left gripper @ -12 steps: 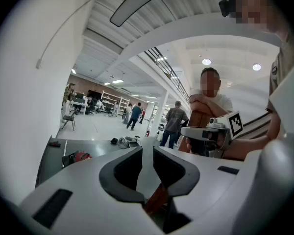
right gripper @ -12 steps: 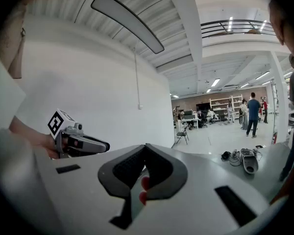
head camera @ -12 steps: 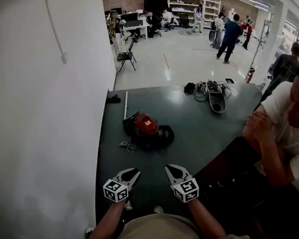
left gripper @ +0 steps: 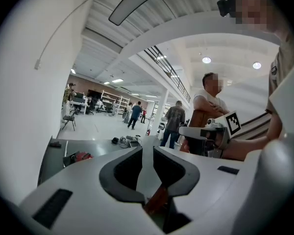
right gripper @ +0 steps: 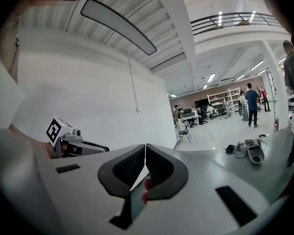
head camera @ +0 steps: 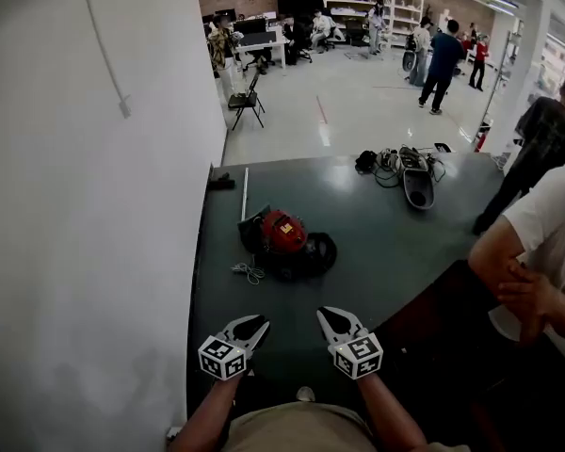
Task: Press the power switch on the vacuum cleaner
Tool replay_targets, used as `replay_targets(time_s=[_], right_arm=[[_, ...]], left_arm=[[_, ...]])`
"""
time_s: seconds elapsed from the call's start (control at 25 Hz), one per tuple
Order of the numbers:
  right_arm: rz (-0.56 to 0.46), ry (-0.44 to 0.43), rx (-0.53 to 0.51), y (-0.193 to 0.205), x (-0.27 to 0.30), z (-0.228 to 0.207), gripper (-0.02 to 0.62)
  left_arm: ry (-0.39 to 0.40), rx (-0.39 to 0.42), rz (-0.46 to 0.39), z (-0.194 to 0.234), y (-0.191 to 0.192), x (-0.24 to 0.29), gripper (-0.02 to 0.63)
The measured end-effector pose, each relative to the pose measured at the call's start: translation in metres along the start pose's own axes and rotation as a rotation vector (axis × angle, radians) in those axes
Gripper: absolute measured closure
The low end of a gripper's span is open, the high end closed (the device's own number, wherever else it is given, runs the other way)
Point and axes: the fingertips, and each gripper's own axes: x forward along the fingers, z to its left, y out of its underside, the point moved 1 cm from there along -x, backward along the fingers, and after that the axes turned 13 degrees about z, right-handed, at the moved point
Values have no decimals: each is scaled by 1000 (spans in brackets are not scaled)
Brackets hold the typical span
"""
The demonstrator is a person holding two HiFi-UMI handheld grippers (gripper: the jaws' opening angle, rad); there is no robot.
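Red on top and black below, vacuum cleaner (head camera: 284, 238) lying midway along the dark green table (head camera: 386, 243), towards the white wall (head camera: 85, 205), with a thin pale cord (head camera: 248, 272) just beside it. Well short of it, above the table's near edge, left gripper (head camera: 248, 329) and right gripper (head camera: 331, 320) side by side, touching nothing. Left jaws a narrow gap apart and empty; right jaws closed tip to tip with nothing between (plain in each gripper view). At the far end, a tangle of cables (head camera: 388, 166) and a black gadget (head camera: 416, 188). On the right, a person (head camera: 537, 252) with arms folded.
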Motion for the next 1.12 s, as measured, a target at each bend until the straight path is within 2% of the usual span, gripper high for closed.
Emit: replay_targets(time_s=[0.36, 0.88, 1.12], right_arm=[[14, 32, 36, -18, 42, -15, 583], [-18, 78, 155, -76, 149, -40, 584], [-36, 90, 207, -100, 194, -38, 584]], left_arm=[[26, -3, 27, 42, -23, 14, 528], [146, 42, 58, 169, -85, 53, 532], [195, 65, 56, 232, -107, 52, 598]])
